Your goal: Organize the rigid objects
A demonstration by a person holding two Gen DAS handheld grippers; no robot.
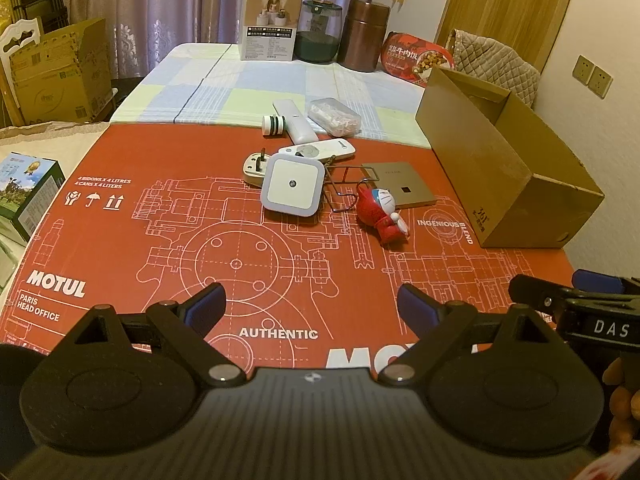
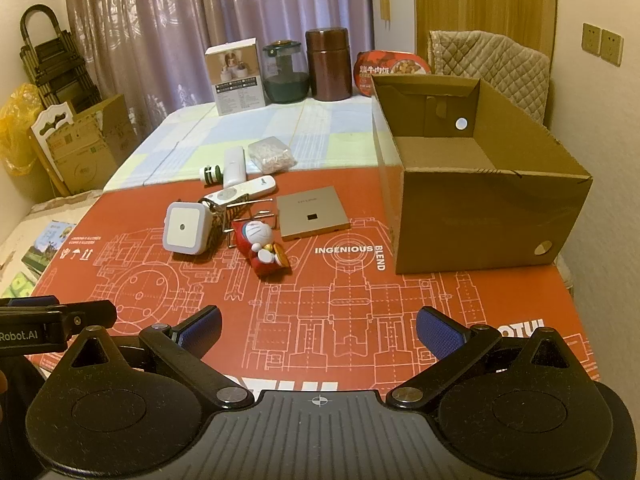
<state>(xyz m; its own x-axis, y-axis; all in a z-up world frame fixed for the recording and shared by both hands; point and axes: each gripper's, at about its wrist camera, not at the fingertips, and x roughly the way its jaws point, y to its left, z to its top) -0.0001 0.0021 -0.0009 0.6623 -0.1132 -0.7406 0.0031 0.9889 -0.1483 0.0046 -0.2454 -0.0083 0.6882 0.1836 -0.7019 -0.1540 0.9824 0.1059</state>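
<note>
On the red printed cardboard sheet (image 2: 360, 300) a small heap of hard objects lies left of centre, with an open brown cardboard box (image 2: 480, 216) to its right, well apart from the heap; both sit far ahead of the two grippers.

Leftmost in the heap is a square white night light (image 2: 185, 229) with rounded corners, a pale bluish rim and a small dark dot in its middle; it leans against a beige plug (image 1: 253, 168), seen only in the left wrist view. Behind stand a white cylinder with green bands (image 2: 211, 175), a white oblong case (image 2: 234, 167) and a clear plastic box (image 2: 270, 154) whose pale contents are too small to make out; these three rest on the checked cloth (image 2: 248, 128). A white remote (image 2: 244, 191) lies across the heap; a thin wire frame (image 1: 340, 188) beside it is partly covered and its shape is hard to read. A glossy red and white cat figurine (image 2: 262, 249) lies on its side; just right of it lies a flat gold square panel (image 2: 312, 216) with a small dark mark.

The box is plain matte cardboard, flaps folded in, with round holes in its walls; it looks empty as far as its floor shows.

The left gripper (image 1: 312, 304) hovers over the sheet, blue ribbed pads spread wide with nothing between them; the right gripper (image 2: 320, 328) is likewise wide and empty; each shows only as an edge in the other's view.
</note>
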